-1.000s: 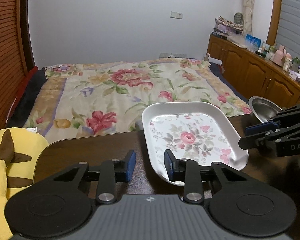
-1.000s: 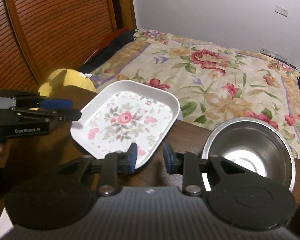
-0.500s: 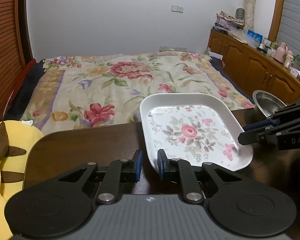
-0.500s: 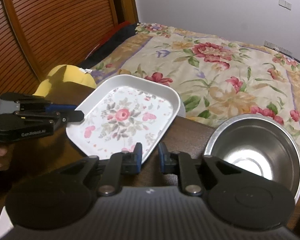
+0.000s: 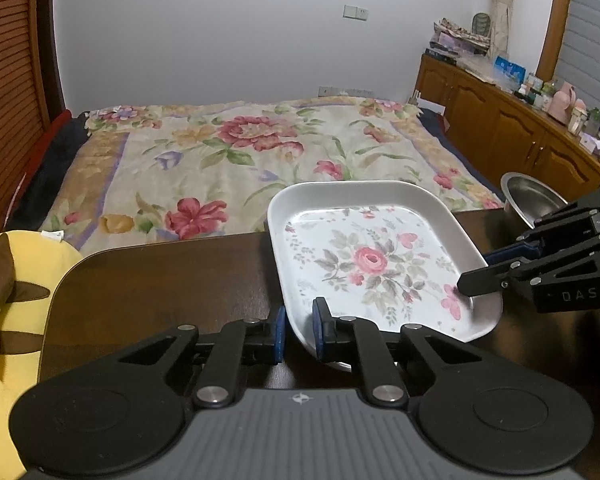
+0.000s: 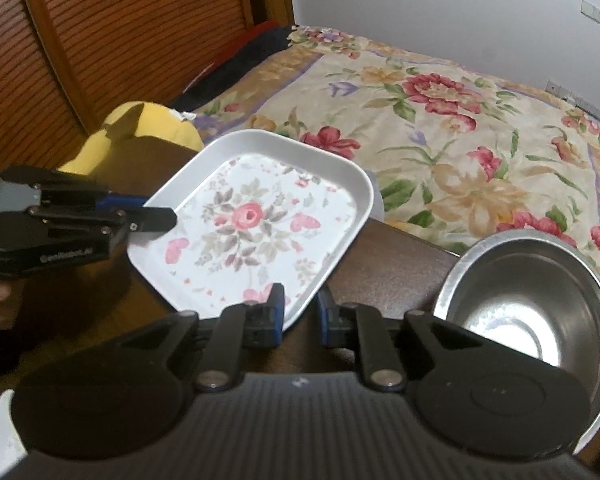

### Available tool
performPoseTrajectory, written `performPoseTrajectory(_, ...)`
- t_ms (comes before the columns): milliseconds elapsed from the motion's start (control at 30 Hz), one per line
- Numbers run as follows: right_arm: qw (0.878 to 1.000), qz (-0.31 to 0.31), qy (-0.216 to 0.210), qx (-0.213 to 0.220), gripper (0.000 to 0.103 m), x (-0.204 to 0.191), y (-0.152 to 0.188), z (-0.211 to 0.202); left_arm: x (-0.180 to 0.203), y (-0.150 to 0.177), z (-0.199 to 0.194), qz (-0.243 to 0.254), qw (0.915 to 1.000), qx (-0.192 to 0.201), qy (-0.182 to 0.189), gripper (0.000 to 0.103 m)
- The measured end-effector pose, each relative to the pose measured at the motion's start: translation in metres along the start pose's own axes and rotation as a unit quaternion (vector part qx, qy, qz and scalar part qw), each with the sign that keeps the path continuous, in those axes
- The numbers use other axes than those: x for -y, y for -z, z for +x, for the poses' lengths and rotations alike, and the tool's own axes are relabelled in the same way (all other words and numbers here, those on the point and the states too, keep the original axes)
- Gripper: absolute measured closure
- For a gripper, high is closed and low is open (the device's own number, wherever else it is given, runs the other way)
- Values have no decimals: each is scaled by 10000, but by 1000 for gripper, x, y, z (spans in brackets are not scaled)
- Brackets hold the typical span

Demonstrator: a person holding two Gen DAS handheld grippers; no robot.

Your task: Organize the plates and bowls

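Now both grippers are narrowing on the floral plate [image 5: 374,264]: the left gripper [image 5: 299,334] and right gripper [image 6: 300,314] are each pinching a rim after closing from a wider spread, readying a two-handed lift off the table [image 5: 172,280] beside the steel bowl [image 6: 532,300].

bare dark table [image 5: 160,280] left of plate [image 5: 372,256], steel bowl [image 6: 532,300] (right) blocking
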State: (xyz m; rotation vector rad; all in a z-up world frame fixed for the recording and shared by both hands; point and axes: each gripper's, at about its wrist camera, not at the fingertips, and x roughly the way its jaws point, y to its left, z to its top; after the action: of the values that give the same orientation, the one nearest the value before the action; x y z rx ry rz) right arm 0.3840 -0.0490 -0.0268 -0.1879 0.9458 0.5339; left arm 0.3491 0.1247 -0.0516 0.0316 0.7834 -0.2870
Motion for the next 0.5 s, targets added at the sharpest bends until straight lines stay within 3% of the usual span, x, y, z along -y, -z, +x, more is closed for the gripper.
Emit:
performPoseTrajectory(233, 9998, 76, -150, 78, 85, 1, 0, -10, 0, 1, -15, -8, 10000, -48, -13, 90)
performPoseTrajectory(500, 9993, 63, -166, 333, 85, -11, 5, -38, 6, 4, -48, 53, 9998, 181, -55, 90)
